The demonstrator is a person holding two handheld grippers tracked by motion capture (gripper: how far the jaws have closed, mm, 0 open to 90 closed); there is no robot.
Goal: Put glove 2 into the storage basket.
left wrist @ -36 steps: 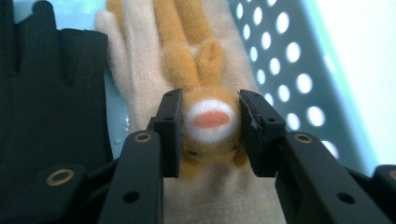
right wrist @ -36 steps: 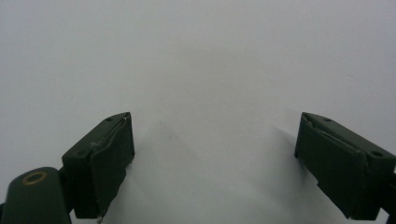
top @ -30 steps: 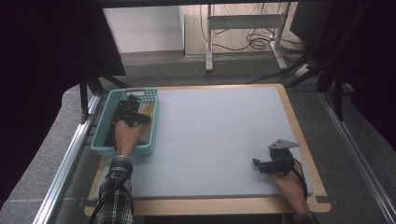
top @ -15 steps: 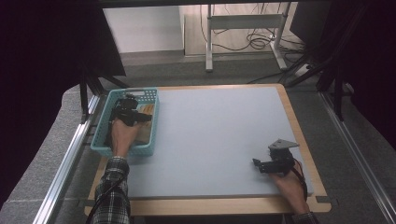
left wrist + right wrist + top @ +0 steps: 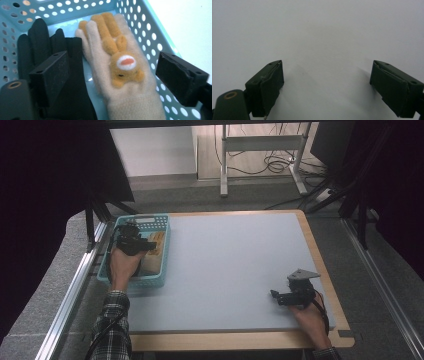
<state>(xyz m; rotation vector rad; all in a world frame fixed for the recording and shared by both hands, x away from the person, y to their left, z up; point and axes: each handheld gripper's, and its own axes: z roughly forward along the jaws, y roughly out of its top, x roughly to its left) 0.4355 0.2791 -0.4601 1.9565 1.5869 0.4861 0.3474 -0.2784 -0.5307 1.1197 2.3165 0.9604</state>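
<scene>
A teal perforated basket [image 5: 117, 228] stands at the table's left edge. Inside it lie a cream glove with an orange animal patch [image 5: 123, 65] and a black glove [image 5: 50, 60] beside it. My left gripper [image 5: 134, 242] hovers inside the basket, open, its jaws set either side of the cream glove [image 5: 154, 251]; in the left gripper view the gripper [image 5: 117, 80] straddles the glove's palm without closing on it. My right gripper [image 5: 292, 295] rests low over the bare grey table near the front right corner, open [image 5: 327, 85] with nothing between its jaws.
The grey table top [image 5: 230, 265] has a wooden rim [image 5: 330, 270]. A metal rail [image 5: 75, 290] runs along the left side. A white desk frame with cables [image 5: 260, 155] stands on the floor beyond the far edge.
The left hand and gripper have shifted slightly within the basket, settling over the cream glove. The right gripper has stayed where it was.
</scene>
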